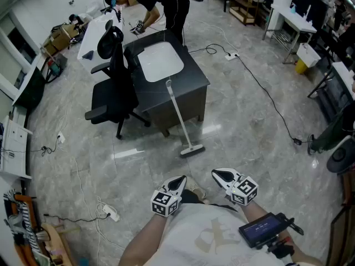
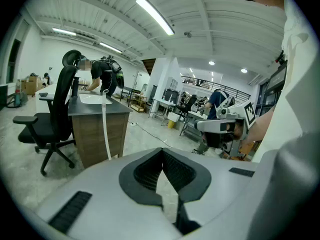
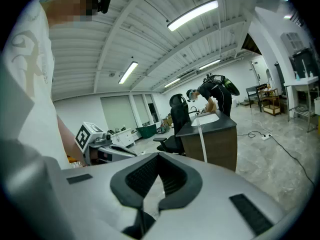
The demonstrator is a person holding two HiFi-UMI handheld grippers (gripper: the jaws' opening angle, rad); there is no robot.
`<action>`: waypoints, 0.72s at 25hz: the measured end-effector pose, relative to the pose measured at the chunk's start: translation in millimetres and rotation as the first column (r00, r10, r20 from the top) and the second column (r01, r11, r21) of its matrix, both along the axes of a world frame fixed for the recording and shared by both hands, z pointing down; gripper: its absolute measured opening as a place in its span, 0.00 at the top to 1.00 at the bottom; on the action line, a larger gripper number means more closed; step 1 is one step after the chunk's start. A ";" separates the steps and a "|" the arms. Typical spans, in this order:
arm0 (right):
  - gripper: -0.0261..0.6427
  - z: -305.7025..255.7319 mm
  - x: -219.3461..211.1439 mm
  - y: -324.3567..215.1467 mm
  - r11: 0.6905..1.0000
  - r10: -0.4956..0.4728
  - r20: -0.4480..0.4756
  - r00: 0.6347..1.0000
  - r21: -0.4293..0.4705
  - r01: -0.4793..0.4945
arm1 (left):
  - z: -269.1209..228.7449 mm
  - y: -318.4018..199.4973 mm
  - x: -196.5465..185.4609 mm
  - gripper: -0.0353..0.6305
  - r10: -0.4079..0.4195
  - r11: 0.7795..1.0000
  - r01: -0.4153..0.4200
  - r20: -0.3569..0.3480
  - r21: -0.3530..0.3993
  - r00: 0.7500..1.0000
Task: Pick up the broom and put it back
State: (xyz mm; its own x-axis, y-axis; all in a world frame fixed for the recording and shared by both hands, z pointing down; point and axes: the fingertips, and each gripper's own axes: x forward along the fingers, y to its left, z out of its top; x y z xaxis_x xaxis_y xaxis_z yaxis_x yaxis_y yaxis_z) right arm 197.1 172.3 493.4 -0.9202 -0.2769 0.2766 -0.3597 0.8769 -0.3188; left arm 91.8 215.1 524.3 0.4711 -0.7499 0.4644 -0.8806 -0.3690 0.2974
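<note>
Broom not picked up yet, and both grippers are empty.

The broom (image 1: 178, 115) leans on the dark desk (image 1: 194, 85) with its head on the floor (image 1: 249, 143), well away from the left gripper (image 1: 178, 182) and right gripper (image 1: 219, 175). Both sit close to the person's body, jaws shut tight with nothing in them. So I think it is all still to do: walk over, grab the handle, lift it and carry it to its place, which I cannot see. The floor is shiny grey stone with a long cable (image 1: 266, 93) on it. A black chair (image 1: 111, 87) stands by the desk, and another person (image 1: 161, 4) bends over it.
</note>
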 end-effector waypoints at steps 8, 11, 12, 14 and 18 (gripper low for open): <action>0.94 -6.5 2.7 42.6 1.000 -0.001 0.043 0.999 -0.020 0.002 | -12.6 52.4 -4.4 0.93 -0.062 0.998 0.062 0.010 0.003 0.998; 0.94 -5.2 -1.6 49.6 1.000 -0.014 0.039 0.999 -0.021 0.015 | -15.3 62.6 -10.0 0.93 -0.083 0.996 0.083 0.015 0.006 0.996; 0.94 -4.7 -3.3 51.1 1.000 -0.016 0.038 0.999 -0.023 0.017 | -15.6 65.5 -12.3 0.93 -0.089 0.996 0.089 0.017 0.006 0.996; 0.94 -4.5 -6.6 53.2 0.999 -0.019 0.038 0.999 -0.025 0.020 | -15.0 70.3 -16.5 0.93 -0.097 0.995 0.097 0.020 0.001 0.995; 0.94 -4.2 -12.8 53.0 0.999 -0.026 0.036 0.999 -0.025 0.027 | -11.1 71.4 -25.0 0.93 -0.106 0.994 0.106 0.023 -0.004 0.994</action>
